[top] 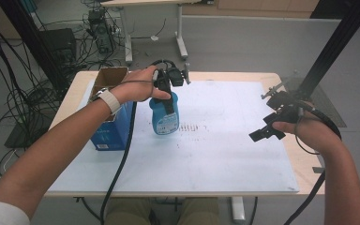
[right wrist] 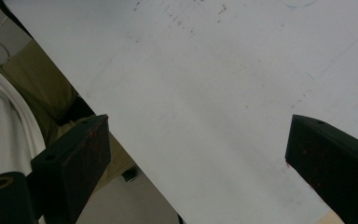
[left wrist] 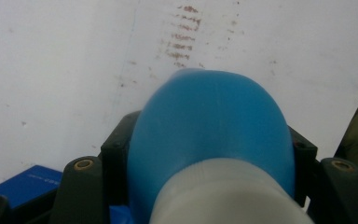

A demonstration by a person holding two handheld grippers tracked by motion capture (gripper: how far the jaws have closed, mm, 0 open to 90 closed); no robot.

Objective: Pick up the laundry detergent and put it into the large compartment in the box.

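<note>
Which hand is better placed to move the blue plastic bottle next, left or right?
Left. The left gripper is clamped on the blue plastic bottle from above, beside the blue cardboard box. The right gripper hangs open over the white board, well away.

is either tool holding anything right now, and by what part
The left tool clamps the blue bottle by its upper body, just below the white neck. The right tool is open and holds nothing.

**Count of items on the table**

One blue bottle [top: 165, 117] with one white cap [left wrist: 228, 196]; one blue box [top: 110, 131]; one white board [top: 225, 159]; one table [top: 304, 164]. Two grippers: one left gripper [top: 168, 89], one right gripper [top: 265, 133].
</note>
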